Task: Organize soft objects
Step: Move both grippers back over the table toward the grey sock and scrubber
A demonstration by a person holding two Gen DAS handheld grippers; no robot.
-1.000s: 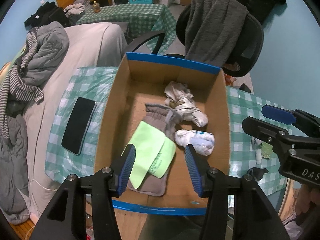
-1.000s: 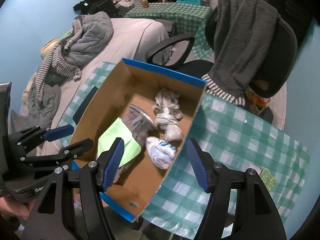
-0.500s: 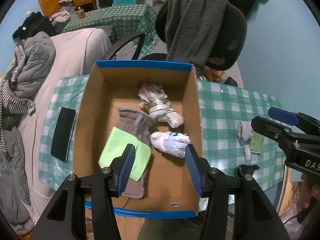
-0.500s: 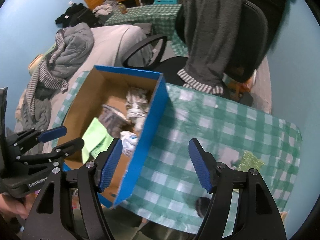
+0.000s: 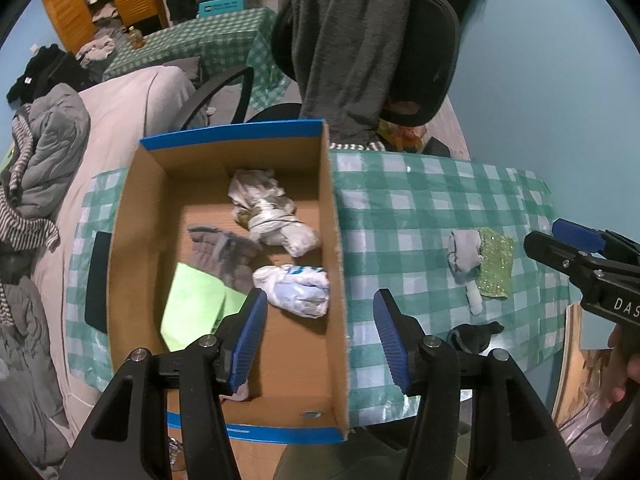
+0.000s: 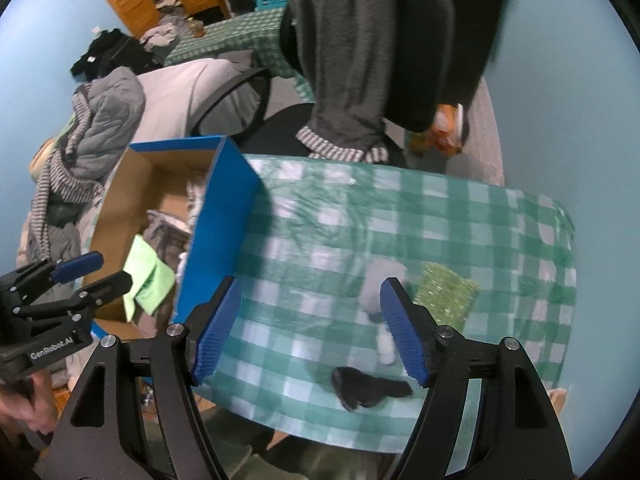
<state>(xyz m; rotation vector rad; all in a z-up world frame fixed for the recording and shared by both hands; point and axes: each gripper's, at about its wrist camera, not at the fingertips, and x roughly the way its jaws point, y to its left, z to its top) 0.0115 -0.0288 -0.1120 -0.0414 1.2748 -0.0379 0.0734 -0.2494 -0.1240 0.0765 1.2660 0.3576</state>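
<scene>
A cardboard box with blue rim sits on the green checked table. Inside lie a white balled sock, a grey-white bundle, a grey sock and a lime cloth. On the table to the right lie a grey sock, a green glitter cloth and a black sock. My left gripper is open over the box's near right wall. My right gripper is open above the table, near the black sock.
A black phone lies left of the box. An office chair draped with a dark grey garment stands behind the table. A bed with piled clothes is on the left. The table's right edge is close.
Both grippers have swung to the right, away from over the box. The loose socks and glitter cloth on the table have come into view. Both stay open.
</scene>
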